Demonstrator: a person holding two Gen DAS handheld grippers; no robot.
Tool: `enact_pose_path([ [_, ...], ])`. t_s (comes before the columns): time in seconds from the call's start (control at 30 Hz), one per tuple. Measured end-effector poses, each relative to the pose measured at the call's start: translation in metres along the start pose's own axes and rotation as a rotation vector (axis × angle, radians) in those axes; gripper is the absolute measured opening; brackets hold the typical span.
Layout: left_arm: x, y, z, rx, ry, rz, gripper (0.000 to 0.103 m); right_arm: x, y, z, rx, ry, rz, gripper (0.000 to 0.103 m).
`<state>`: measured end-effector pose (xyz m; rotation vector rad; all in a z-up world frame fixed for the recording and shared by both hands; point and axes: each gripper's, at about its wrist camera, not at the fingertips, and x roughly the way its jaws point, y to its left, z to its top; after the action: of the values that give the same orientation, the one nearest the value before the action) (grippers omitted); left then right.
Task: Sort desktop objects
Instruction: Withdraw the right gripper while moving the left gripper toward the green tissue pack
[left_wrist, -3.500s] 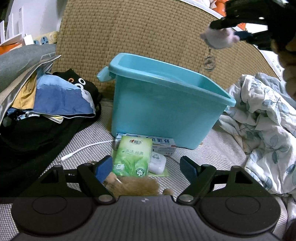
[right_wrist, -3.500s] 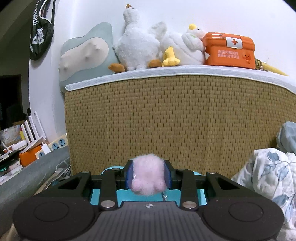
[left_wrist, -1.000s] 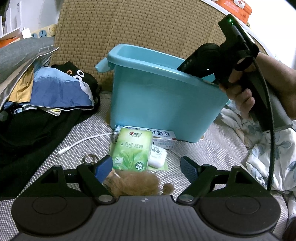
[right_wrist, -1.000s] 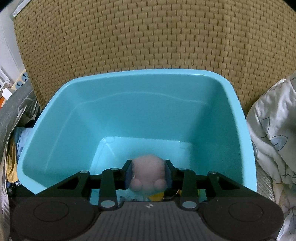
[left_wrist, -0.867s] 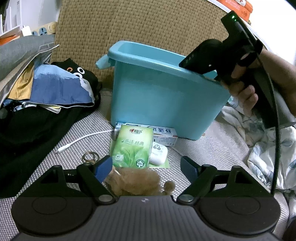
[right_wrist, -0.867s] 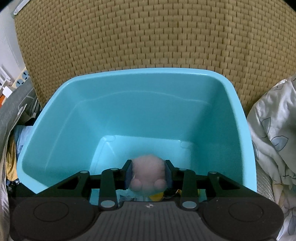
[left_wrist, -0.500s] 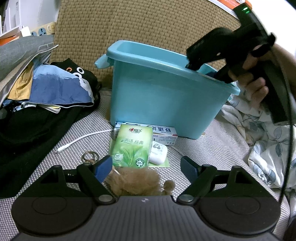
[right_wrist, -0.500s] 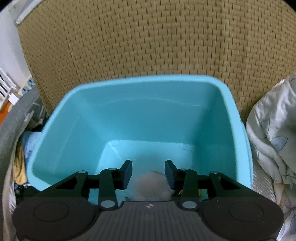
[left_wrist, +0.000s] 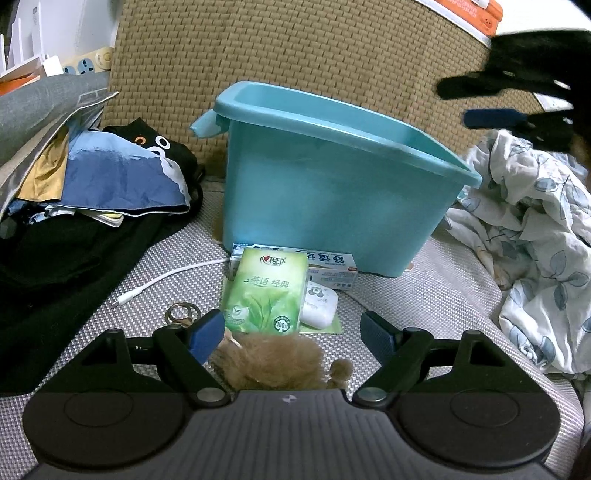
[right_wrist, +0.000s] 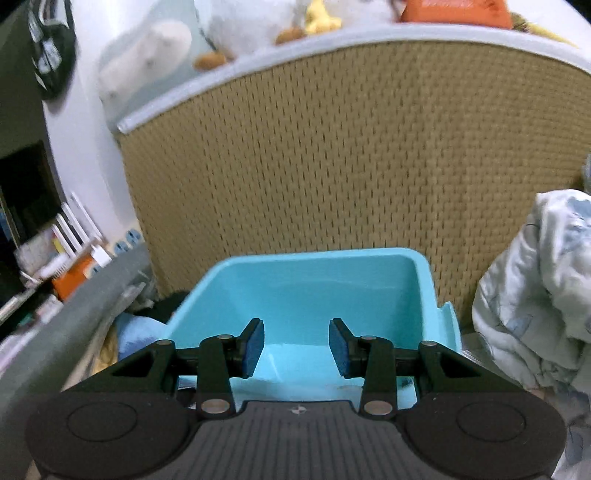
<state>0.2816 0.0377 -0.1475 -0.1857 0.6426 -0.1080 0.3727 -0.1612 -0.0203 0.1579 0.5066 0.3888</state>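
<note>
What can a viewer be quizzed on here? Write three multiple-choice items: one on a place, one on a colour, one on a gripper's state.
1. Where does the green tissue pack lie?
A. inside the bin
B. on the mat in front of the bin
C. on the floral quilt

2. What colour is the plastic bin?
A. turquoise
B. orange
C. white

3. How is the right gripper?
A. shut on a pink toy
B. shut on a cable
C. open, holding nothing

Answers:
1 B, the pack lies on the mat before the bin's front wall.
2 A, its walls and rim are turquoise in both views.
3 C, its blue pads stand apart with only the bin behind them.
</note>
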Motion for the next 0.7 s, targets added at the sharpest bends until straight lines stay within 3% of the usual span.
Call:
enact_pose_path([
  [0.43, 0.005, -0.003, -0.003, 0.021, 0.004, 0.024, 0.084, -0.07, -0.009, -0.063, -0.095, -0.291, 0.068, 0.048],
  [0.6, 0.005, -0.001, -0.002, 0.012, -0.002, 0.029, 0.084, -0.071, -0.011, -0.093, -0.129, -0.346, 0.08, 0.048],
  [0.7, 0.005, -0.002, -0.001, 0.017, -0.008, 0.027, 0.084, -0.065, -0.012, -0.107, -0.135, -0.32, 0.083, 0.048],
])
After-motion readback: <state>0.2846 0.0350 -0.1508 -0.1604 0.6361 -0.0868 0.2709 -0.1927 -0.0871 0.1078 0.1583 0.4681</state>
